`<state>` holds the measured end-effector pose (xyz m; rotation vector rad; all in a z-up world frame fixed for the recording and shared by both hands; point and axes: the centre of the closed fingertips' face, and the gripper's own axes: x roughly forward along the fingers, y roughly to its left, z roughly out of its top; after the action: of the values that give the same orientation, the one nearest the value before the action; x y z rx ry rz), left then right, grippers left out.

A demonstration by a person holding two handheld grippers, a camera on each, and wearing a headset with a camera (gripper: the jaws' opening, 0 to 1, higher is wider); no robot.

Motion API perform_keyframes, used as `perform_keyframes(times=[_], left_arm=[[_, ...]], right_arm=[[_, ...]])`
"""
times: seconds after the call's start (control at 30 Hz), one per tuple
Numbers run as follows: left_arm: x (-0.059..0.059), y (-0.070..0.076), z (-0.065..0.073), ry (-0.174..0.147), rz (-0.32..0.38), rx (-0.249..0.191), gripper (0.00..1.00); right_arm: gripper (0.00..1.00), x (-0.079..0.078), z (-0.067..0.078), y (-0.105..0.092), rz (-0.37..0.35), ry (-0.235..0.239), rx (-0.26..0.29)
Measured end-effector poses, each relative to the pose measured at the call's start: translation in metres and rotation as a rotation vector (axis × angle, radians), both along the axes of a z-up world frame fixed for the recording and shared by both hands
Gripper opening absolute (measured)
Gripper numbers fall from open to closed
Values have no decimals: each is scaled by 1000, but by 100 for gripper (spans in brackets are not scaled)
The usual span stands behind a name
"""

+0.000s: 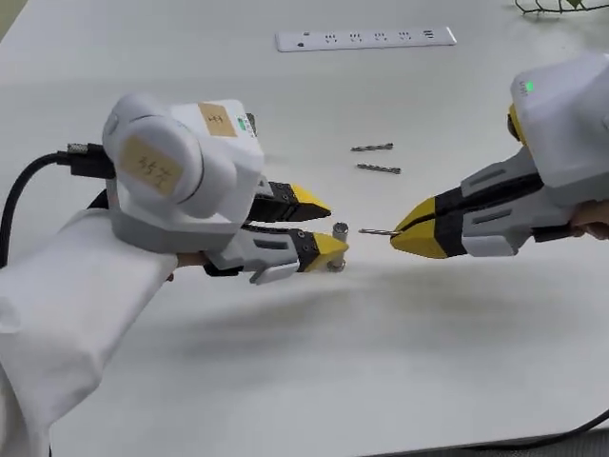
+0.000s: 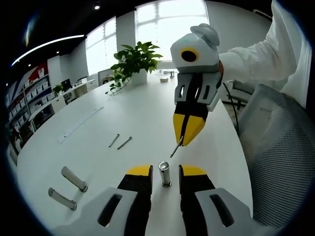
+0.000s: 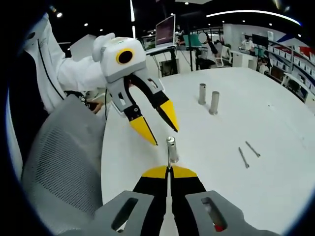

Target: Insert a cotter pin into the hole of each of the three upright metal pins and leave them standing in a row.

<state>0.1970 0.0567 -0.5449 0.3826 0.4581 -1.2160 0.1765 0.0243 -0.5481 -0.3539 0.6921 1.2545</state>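
A broad white tabletop (image 1: pixel 314 362) carries the work. The left gripper (image 1: pixel 335 227), held by a white-sleeved arm, comes in from the left. Its jaws are released and spread to either side of a short upright metal pin (image 1: pixel 340 229). In the left gripper view (image 2: pixel 166 170) the pin (image 2: pixel 165 174) stands between the two yellow tips with a gap on each side.

The right gripper (image 1: pixel 395 234) reaches in from the right. Its jaws are clenched on a thin cotter pin (image 1: pixel 376 231), which sticks out leftward from the tips. The free end of the cotter pin lies just beside the top of the metal pin and is not in its hole. In the left gripper view this gripper (image 2: pixel 186 140) points down at the pin, with the cotter pin (image 2: pixel 175 147) slanting from its tip. In the right gripper view its own jaws (image 3: pixel 169 170) sit closed just short of the metal pin (image 3: pixel 171 147), with the left gripper (image 3: pixel 163 133) beyond.

A grey mesh chair (image 3: pixel 64 172) stands on the person's near side of the tabletop. A white power strip (image 1: pixel 366 38) lies along the far side.

Two other metal pins (image 3: pixel 208 98) stand upright side by side, farther off to the left. Two loose cotter pins (image 1: pixel 375 158) lie close together on the tabletop, between the grippers and the power strip.
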Motion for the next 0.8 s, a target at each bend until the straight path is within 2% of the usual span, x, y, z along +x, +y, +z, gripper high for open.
perform_keyframes(times=[0.4,0.47,0.8], left_arm=[[1,-2,-12,-7,-40,51,11],[1,-1,-12,-8,-42,53,8],[3,-1,-12,2,-36,52,6]], right_arm=[[0,5,-6,4,16,2,-11],[0,6,-7,5,19,5,-8],[0,7,-8,10,27,6,-5]])
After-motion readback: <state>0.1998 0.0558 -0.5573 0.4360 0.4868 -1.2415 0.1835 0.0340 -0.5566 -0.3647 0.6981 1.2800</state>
